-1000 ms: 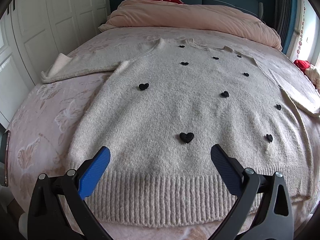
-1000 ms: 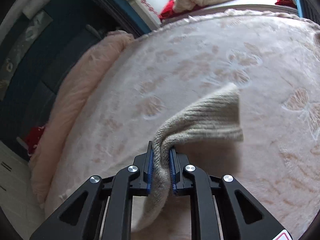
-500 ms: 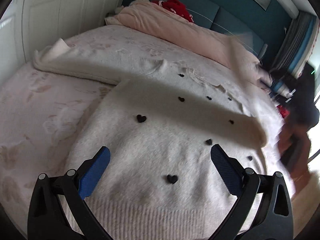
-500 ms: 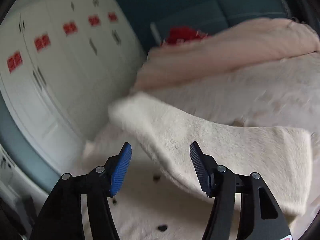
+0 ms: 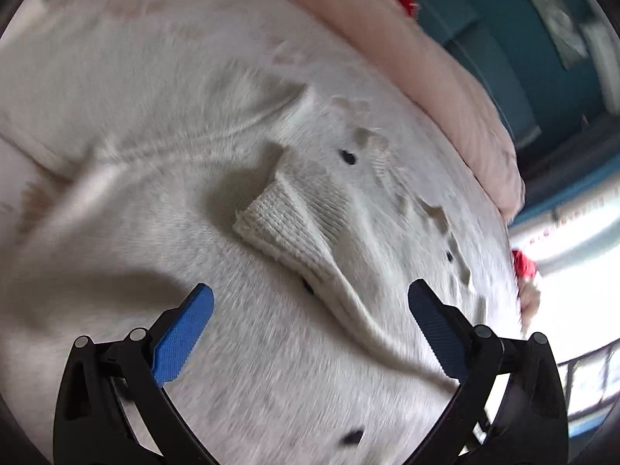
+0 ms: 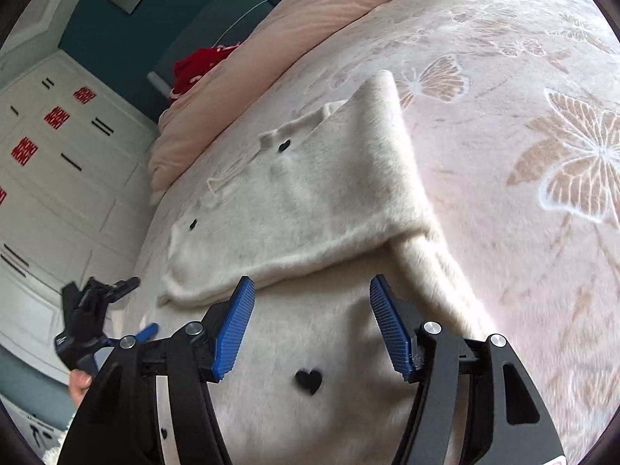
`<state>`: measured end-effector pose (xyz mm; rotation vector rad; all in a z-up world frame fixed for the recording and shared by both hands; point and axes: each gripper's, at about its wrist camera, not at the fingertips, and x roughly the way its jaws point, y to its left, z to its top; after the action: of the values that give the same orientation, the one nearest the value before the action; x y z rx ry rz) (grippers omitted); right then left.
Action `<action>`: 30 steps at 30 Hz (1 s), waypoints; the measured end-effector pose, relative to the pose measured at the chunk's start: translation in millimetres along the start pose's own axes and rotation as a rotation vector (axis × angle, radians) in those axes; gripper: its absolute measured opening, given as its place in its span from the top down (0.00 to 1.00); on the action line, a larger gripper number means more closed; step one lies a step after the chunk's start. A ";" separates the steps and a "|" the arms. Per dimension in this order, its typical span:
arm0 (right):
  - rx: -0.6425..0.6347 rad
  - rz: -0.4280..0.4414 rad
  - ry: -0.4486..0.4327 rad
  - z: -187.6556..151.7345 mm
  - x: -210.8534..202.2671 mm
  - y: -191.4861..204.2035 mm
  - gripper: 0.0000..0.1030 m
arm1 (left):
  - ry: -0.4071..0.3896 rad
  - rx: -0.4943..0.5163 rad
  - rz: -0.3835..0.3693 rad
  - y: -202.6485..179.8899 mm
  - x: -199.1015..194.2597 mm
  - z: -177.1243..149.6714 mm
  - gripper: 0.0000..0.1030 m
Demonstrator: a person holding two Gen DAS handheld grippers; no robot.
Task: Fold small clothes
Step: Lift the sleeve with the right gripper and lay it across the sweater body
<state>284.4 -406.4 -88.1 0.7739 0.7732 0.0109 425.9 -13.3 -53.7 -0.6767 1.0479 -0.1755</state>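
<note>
The right tool (image 6: 312,325) hovers with its blue pads spread wide, gripping nothing, just above the cream sweater (image 6: 310,193), which lies flat on the bed (image 6: 542,97). The left tool (image 5: 310,329) is likewise spread and empty over the same knit. One sleeve (image 6: 294,248) lies folded across the sweater's front, its ribbed cuff (image 5: 286,221) resting on the chest among small black hearts (image 6: 309,381). A pink duvet (image 6: 310,11) is bunched at the bed's head.
</note>
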 end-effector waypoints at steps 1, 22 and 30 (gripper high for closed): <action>0.015 0.003 0.002 3.0 3.3 -3.4 0.39 | 0.001 -0.038 0.018 2.5 11.1 3.8 0.06; 0.063 -0.046 -0.049 44.1 29.8 -24.8 0.94 | -0.114 0.263 0.051 -8.0 33.2 16.0 0.93; -0.137 -0.330 -0.212 2.3 -29.8 14.9 0.86 | -0.133 0.263 0.011 5.1 35.3 12.9 0.90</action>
<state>268.0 -405.4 -59.0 0.5013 0.6826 -0.3071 453.7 -19.4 -78.7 -0.4383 0.8814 -0.2500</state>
